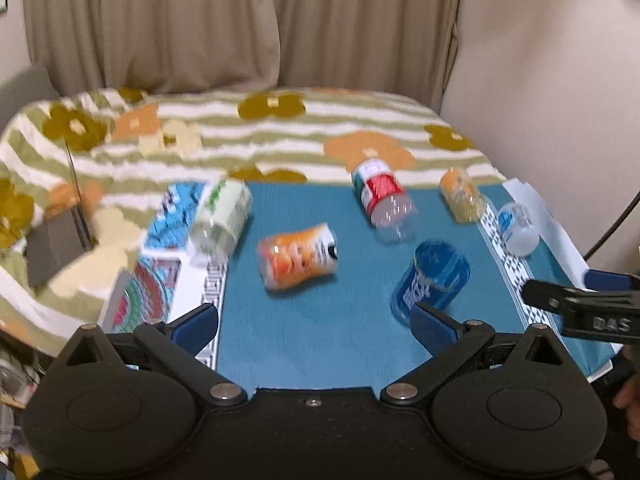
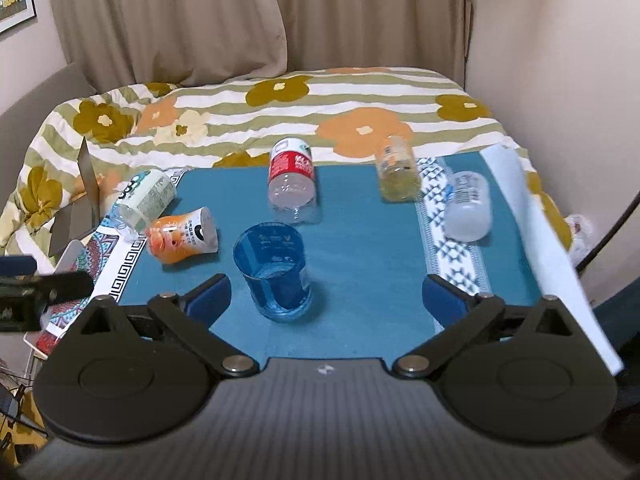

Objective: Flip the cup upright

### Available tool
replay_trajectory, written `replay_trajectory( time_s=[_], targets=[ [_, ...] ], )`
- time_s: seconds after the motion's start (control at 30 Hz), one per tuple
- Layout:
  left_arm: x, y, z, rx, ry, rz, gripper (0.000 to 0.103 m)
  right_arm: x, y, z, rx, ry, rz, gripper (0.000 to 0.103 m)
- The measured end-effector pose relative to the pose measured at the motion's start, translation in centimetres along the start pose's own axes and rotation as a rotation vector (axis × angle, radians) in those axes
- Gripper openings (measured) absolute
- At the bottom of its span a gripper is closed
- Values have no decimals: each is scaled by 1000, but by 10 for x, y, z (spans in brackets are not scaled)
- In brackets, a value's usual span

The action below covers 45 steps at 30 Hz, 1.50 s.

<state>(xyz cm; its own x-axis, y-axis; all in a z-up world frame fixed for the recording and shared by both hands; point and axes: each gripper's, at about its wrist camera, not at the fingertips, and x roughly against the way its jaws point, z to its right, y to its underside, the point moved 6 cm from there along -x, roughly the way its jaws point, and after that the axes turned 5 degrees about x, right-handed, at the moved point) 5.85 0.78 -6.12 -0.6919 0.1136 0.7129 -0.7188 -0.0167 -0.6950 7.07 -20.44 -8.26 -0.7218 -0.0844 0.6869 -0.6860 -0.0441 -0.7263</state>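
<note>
My work surface is a bed (image 2: 400,92) covered by a striped quilt with flower print. On the quilt lies a teal mat (image 2: 360,264) with patterned white borders on both sides. Directly on the mat I record: a blue cup (image 2: 276,276) standing with its opening up; a red-labelled bottle (image 2: 292,184) on its side; an orange-labelled bottle (image 2: 184,236) on its side; a green-labelled bottle (image 2: 144,200) lying at the mat's left border; a yellowish bottle (image 2: 398,172) near the far right; a clear bottle (image 2: 468,208) lying at the right border. A white sheet (image 2: 540,240) lies along the right edge.
</note>
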Motion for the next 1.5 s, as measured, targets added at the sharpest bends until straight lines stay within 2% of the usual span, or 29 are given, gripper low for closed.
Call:
replay_trajectory(
  time_s=[0.3,1.5],
  targets=[
    [16,2,18,-54,-40,78,103,27,3,13,5,40,-20,103],
    [31,12,25,-65,-52,117,103,41,12,22,-10,68,-34,103]
  ],
)
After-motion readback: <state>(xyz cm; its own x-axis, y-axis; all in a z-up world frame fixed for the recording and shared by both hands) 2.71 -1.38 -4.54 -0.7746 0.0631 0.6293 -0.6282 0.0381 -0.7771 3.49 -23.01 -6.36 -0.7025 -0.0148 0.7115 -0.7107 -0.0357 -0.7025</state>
